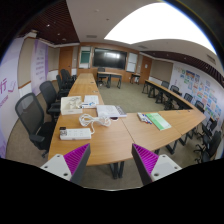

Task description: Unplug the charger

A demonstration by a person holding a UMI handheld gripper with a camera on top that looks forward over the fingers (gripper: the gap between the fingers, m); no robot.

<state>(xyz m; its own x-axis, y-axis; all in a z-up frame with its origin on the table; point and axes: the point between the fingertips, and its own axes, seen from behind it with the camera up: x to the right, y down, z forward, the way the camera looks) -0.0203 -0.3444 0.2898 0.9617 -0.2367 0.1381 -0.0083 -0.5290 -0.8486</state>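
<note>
My gripper (pixel 112 162) is open and empty, its two purple pads (pixel 77 160) wide apart, held well back from the near wooden table (pixel 105 140). On that table lies a white power strip (pixel 75 133) near its left corner, with white cables and a small white object (pixel 93 120) just beyond it. I cannot make out a charger or its plug from this distance. Nothing stands between the fingers.
A long row of wooden tables runs to the far wall. Black office chairs (pixel 33 115) line the left side, more stand at the right (pixel 205 130). A green book (pixel 157 121) and white papers (pixel 78 102) lie on the tables. Floor lies between me and the table.
</note>
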